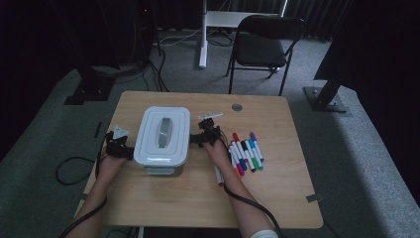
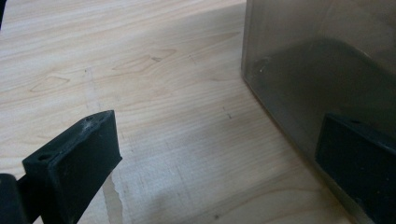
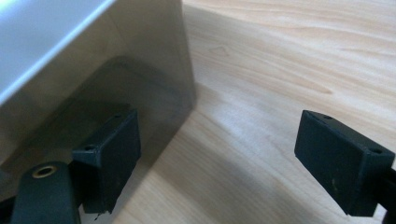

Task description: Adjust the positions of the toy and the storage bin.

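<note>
The box (image 2: 322, 60) is cut off by the top and right edges in the left gripper view, and its inside cannot be seen through the cloudy wall. One marker (image 1: 218, 176) is partly hidden under the right forearm; its colour cannot be told

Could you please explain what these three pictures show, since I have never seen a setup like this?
A person sits at a wooden table and holds a two-jaw tool in each hand. The high view looks down from above: the left tool and the right tool sit at either side of a closed white box. To the right lie coloured markers. The other two pictures come from cameras riding on the tools. Each looks along its own black jaws, which stand apart, with the box wall close by. In both, one jaw is at the wall and the other over bare wood. Nothing is held yet; both tools are open beside the box.
</note>
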